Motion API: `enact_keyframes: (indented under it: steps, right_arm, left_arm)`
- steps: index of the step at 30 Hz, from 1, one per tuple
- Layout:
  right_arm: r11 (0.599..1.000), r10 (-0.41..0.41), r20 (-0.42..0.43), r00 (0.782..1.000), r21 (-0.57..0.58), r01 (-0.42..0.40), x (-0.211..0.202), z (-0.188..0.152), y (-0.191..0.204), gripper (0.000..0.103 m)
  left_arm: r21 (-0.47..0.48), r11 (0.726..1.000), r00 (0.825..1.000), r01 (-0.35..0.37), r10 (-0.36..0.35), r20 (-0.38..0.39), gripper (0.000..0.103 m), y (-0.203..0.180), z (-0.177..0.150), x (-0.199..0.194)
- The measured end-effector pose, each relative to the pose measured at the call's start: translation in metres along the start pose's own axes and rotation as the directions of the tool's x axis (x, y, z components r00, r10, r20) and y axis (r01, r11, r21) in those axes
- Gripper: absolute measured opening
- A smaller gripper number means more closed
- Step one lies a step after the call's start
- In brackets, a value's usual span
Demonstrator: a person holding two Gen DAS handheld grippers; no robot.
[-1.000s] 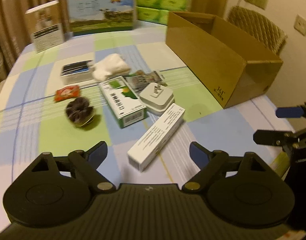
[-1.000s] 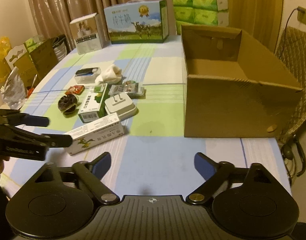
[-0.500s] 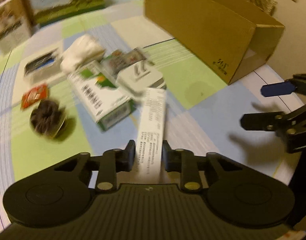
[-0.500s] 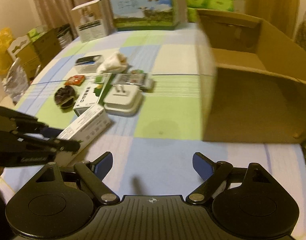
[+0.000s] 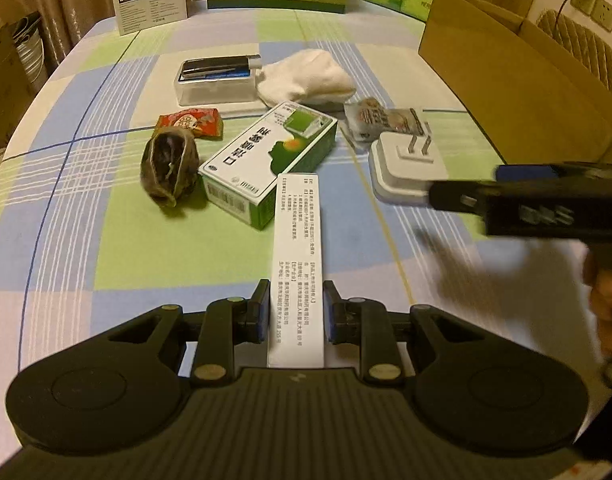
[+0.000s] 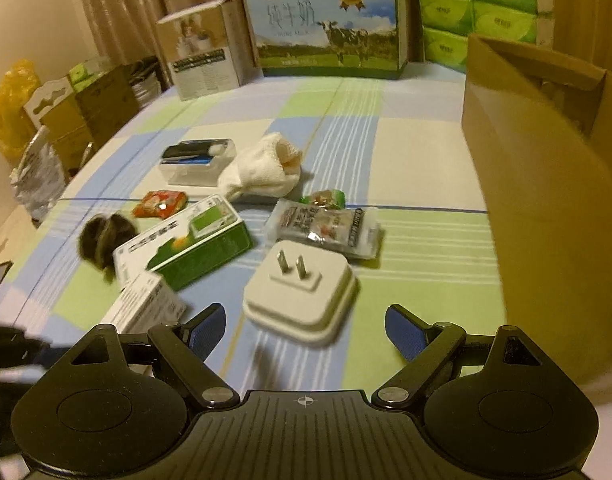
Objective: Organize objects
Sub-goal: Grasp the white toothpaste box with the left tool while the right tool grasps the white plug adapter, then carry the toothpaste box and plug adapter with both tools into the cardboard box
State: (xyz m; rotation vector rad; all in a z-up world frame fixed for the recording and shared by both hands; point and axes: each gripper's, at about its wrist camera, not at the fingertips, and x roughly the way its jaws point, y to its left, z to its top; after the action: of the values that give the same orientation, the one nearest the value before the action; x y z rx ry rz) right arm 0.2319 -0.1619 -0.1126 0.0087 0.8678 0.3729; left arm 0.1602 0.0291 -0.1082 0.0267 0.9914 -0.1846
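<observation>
My left gripper (image 5: 295,314) is shut on a long white box (image 5: 297,256), its far end pointing at the green and white medicine box (image 5: 269,160). The white box's end also shows in the right wrist view (image 6: 143,304). My right gripper (image 6: 306,330) is open and empty, just in front of the white plug adapter (image 6: 301,294), which lies prongs up. It also shows in the left wrist view (image 5: 406,166), partly behind the right gripper (image 5: 506,196). The open cardboard box (image 6: 546,184) stands at the right.
On the checked tablecloth (image 5: 145,240) lie a dark dried fruit (image 5: 169,166), a red snack packet (image 5: 189,122), a clear case (image 5: 215,80), a white sock (image 5: 306,76) and a snack packet (image 6: 326,226). A milk carton (image 6: 330,24) and green tissue packs (image 6: 486,12) stand at the back.
My left gripper has closed on the long white box and turned it lengthwise. My right gripper has moved left and forward to the plug adapter, still open.
</observation>
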Motion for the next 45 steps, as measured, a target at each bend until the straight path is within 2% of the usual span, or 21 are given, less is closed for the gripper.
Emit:
enact_keyframes:
  steps: [5,7,9,15,17,20,22,25,27,30,32,34,40,45]
  right_arm:
    - [1.000,-0.016,-0.009,1.000,0.006,0.016,0.026,0.007,0.005,0.084]
    - [0.999,-0.031,-0.023,0.999,-0.025,0.031,0.034,0.006,0.009,0.070]
    - [0.997,-0.036,-0.015,0.999,-0.070,0.035,0.035,0.003,0.010,0.066]
    - [0.985,-0.015,-0.058,0.998,-0.175,0.004,0.002,-0.024,0.004,0.065]
    - [0.981,-0.053,-0.053,0.997,-0.190,0.042,-0.009,-0.036,-0.002,0.065]
    - [0.988,-0.082,-0.029,0.996,-0.130,0.078,-0.016,-0.046,-0.009,0.078]
    - [0.995,-0.070,-0.017,0.997,-0.069,0.068,-0.017,-0.047,-0.012,0.079]
    - [0.995,-0.081,0.002,0.997,-0.055,0.081,-0.014,-0.046,-0.010,0.079]
    - [0.993,-0.094,0.001,0.996,-0.074,0.094,-0.009,-0.045,-0.007,0.078]
    - [0.989,-0.110,0.021,0.994,-0.094,0.112,-0.009,-0.045,-0.006,0.062]
    - [0.991,-0.103,0.021,0.994,-0.087,0.105,-0.010,-0.044,-0.008,0.062]
    - [0.991,-0.103,0.020,0.995,-0.085,0.104,-0.012,-0.046,-0.010,0.062]
    - [0.993,-0.096,0.026,0.995,-0.071,0.098,-0.030,-0.051,-0.009,0.062]
    - [0.995,-0.089,0.041,0.995,-0.045,0.091,-0.060,-0.052,-0.008,0.062]
  left_arm:
    - [-0.019,1.000,1.000,0.015,-0.014,0.013,0.022,0.001,-0.003,-0.001]
    - [-0.023,1.000,1.000,0.020,-0.020,0.016,0.026,0.003,-0.004,-0.002]
    - [-0.020,1.000,1.000,0.013,-0.013,0.019,0.027,0.004,-0.005,-0.003]
    - [0.002,1.000,0.999,0.025,-0.025,0.036,0.033,0.000,-0.002,-0.005]
    - [0.015,1.000,0.999,0.023,-0.023,0.041,0.033,-0.003,-0.001,-0.004]
    - [0.027,1.000,0.999,0.008,-0.009,0.040,0.033,-0.008,-0.001,0.001]
    - [0.030,1.000,0.999,-0.004,0.003,0.040,0.033,-0.010,-0.001,0.004]
    - [0.029,0.999,0.999,-0.013,0.012,0.036,0.033,-0.011,-0.001,0.008]
    - [0.035,0.999,0.999,-0.023,0.022,0.035,0.033,-0.011,0.000,0.009]
    - [0.039,0.999,0.999,-0.026,0.024,0.030,0.033,-0.010,0.003,0.012]
    - [0.048,0.998,0.999,-0.032,0.031,0.027,0.032,-0.011,0.004,0.014]
    - [0.053,0.998,0.999,-0.044,0.042,0.022,0.021,-0.012,0.007,0.017]
    - [0.048,0.998,0.999,-0.033,0.032,0.012,0.021,-0.017,0.006,0.011]
    - [0.034,0.999,1.000,0.003,-0.004,0.014,0.021,-0.030,0.002,-0.006]
